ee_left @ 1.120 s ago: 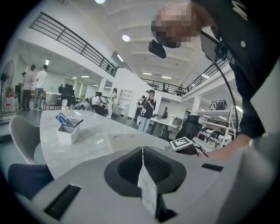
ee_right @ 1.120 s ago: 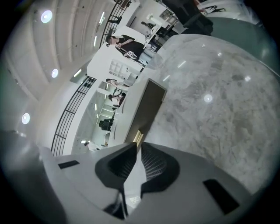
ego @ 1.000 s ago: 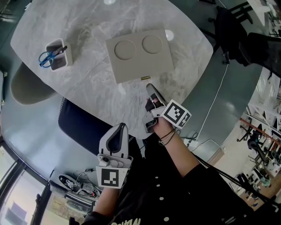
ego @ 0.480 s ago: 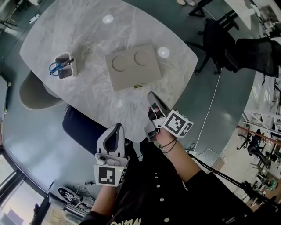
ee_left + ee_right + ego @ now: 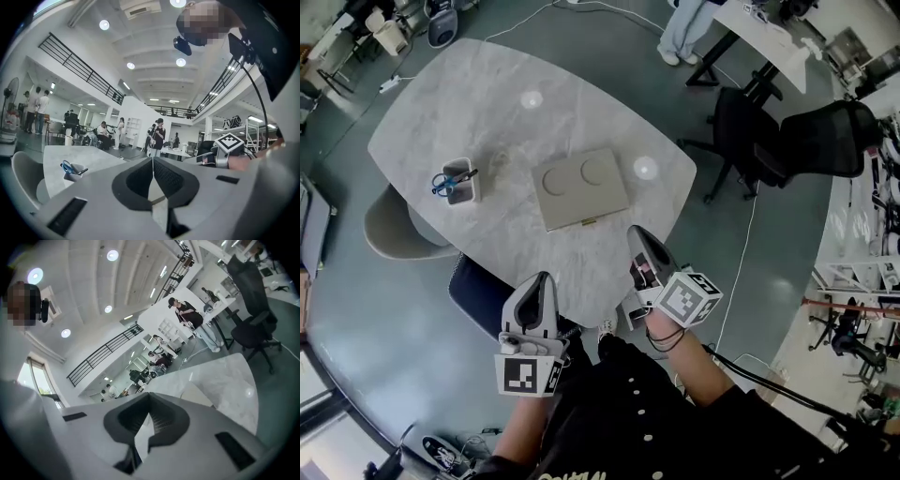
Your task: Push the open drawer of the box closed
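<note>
The beige box with two round recesses lies on the marble table. Its drawer front with a small gold handle looks flush with the box's near side. My right gripper is shut and empty, hovering at the table's near edge, a short way back from the handle. My left gripper is also shut and empty, held off the table's near edge over a dark chair. In the right gripper view the box shows past the closed jaws. The left gripper's jaws meet at their tips.
A white cup with blue scissors stands at the table's left, also the cup in the left gripper view. A beige chair and a dark chair sit at the near side. Black office chairs stand to the right.
The right gripper has drawn back from the drawer's handle toward the table's near edge. The head view has pulled up and away, so the table looks smaller.
</note>
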`<state>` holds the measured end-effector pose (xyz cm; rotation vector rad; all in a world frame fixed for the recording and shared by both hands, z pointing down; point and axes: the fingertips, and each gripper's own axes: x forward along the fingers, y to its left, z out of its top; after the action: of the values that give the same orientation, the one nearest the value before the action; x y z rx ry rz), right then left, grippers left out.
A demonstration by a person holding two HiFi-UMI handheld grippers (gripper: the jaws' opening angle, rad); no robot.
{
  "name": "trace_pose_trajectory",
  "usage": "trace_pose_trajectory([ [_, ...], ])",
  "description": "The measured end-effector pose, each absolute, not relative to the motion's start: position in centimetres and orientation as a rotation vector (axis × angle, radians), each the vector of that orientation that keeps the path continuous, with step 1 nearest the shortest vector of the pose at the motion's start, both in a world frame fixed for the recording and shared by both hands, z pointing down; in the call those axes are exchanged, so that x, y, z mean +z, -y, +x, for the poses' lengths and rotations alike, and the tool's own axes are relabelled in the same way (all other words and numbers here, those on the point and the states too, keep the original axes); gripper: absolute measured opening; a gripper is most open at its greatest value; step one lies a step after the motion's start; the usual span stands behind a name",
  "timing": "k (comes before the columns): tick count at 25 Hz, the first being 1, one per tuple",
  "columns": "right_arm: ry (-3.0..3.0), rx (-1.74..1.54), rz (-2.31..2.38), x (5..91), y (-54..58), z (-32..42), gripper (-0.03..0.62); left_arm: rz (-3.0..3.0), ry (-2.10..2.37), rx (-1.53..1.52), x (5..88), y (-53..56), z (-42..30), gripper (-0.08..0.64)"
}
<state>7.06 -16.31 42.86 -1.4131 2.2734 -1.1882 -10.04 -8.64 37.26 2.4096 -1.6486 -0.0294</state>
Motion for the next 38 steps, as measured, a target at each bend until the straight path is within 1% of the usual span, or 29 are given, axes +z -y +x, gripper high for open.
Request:
trace_pose_trajectory([
  [12,-2.472,-0.638,-1.470,31.5,13.2,8.8,-0.003,2.491,1.628,-0.200,30.6,8.7,-8.8,0.017],
  [22,-2.571,-0.268,-1.492,27.3,11.2,7.6,-0.003,2.548,1.754,-0.204,25.5,7.6,-11.2,0.017],
  [32,-2.624,-0.124,-1.461,26.4,10.2,6.2,-0.003,2.552,1.851,-0.166,24.3,5.9,-13.4,0.017],
  [38,-2.634,-0.097,-1.436,25.9,10.0,5.8,-0.003,2.559,1.864,-0.160,24.5,5.7,-13.3,0.017],
])
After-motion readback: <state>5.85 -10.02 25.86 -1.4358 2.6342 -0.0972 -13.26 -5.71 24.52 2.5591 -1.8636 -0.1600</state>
